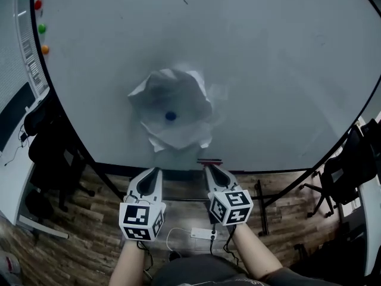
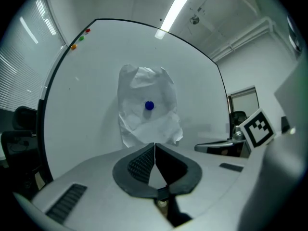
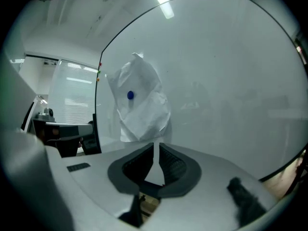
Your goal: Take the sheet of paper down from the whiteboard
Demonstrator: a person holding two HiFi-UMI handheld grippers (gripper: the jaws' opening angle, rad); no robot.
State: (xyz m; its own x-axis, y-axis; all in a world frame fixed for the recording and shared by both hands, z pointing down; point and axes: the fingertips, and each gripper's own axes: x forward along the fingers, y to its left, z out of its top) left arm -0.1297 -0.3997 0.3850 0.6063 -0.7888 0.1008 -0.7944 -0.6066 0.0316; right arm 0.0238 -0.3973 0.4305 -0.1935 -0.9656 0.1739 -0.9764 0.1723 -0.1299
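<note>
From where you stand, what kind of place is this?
Probably an office or meeting room: a large whiteboard with a crumpled sheet of paper held by a blue magnet, a black office chair beside it, and a ceiling strip light.

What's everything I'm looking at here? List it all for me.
Whiteboard: one, white, upright, fills most of the head view.
Paper: one sheet, white, crumpled, on the board's middle.
Blue magnet: one, on the paper.
Small magnets: three, red, green, orange, board's top left corner.
Chairs: two, black, one on each side of the board.
Floor: brown wood planks, under the board.
Box: one, white, with a cable, on the floor by the person.
Left gripper: white and grey, jaws shut, empty, below the paper.
Right gripper: white and grey, jaws all but touching, empty, beside the left.
Forearms: two, bottom edge.
</note>
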